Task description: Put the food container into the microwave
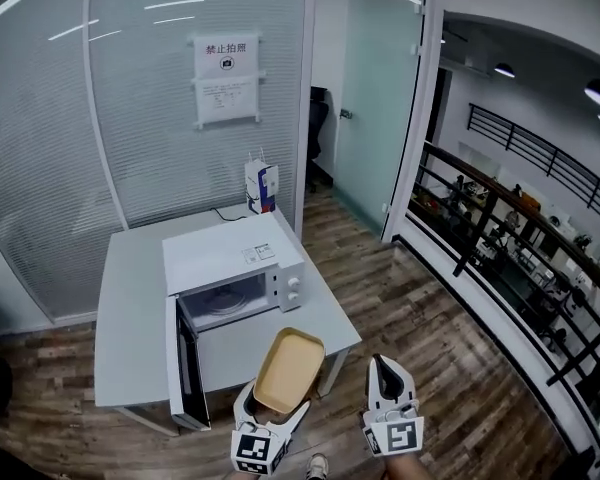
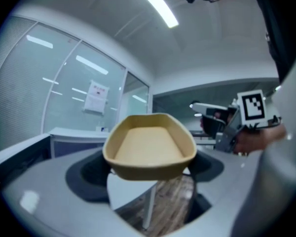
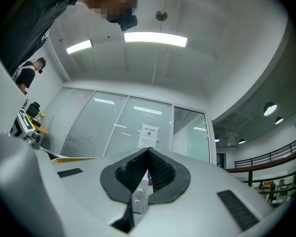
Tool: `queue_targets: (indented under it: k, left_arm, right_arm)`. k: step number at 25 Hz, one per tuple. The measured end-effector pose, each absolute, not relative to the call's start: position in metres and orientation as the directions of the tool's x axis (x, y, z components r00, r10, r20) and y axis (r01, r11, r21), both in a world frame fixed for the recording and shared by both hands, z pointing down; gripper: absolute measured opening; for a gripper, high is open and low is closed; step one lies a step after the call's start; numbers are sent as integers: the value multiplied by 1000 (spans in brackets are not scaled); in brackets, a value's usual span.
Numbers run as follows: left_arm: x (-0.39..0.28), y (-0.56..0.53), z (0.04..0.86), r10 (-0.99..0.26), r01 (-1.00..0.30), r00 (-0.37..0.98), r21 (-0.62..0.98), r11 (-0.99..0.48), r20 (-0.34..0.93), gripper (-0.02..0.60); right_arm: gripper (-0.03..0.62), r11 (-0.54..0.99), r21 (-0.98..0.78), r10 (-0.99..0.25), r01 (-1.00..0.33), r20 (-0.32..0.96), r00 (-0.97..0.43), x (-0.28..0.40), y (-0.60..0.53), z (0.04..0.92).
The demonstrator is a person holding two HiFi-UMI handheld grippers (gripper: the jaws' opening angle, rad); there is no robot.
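Tan plastic is what I am minding here: the food container [image 1: 289, 370] is hanging in the air over the front edge of the table [image 1: 130, 308], short of the microwave [image 1: 235, 268]. The left gripper [image 1: 270, 418] is holding it by its near end, jaws standing wide with a pad pressing on each side wall, and the tray is looking roughly level in the left gripper view.

The right gripper [image 1: 388, 380] is riding just beside it, its ribbed pads closed together on nothing.

The door [image 1: 185, 368] is standing fully open to the left, so the cavity is facing me. To do this well, I am planning a straight run at the opening, staying right of the door's edge, holding the tray flat and lifting it just clear of the cavity's lower lip. I am judging it best to set the base down inside before easing the jaws apart, with the right gripper kept out of the way.
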State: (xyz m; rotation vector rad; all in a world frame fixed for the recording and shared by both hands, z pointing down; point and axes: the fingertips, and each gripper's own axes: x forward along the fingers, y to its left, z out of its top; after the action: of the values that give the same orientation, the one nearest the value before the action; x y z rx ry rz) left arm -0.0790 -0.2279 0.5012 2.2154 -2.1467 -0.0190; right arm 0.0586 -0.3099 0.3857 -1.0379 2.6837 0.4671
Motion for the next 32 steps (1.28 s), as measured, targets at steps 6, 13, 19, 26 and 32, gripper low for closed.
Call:
queue_targets:
  k: [6, 13, 19, 26, 32]
  left_arm:
    - [-92, -261, 499, -999, -999, -25, 44, 26, 37, 480]
    - [-101, -286, 502, -995, -996, -85, 37, 87, 60, 480]
    - [-103, -306, 503, -991, -991, -121, 51, 124, 54, 480]
    - [-115, -315, 502, -981, -982, -185, 33, 188, 66, 480]
    - [-122, -319, 508, -976, -979, -198, 28, 201, 89, 480]
  right_arm:
    - [-2, 741, 184, -579, -646, -311, -754, 43, -355, 389]
    - [-2, 798, 122, -550, -591, -256, -795, 39, -380, 414]
    - [-2, 859, 123, -468, -497, -208, -859, 23, -393, 425]
    - [-2, 902, 126, -384, -412, -201, -901, 3, -398, 426]
    - [-2, 921, 102, -351, -375, -194, -916, -14, -404, 436]
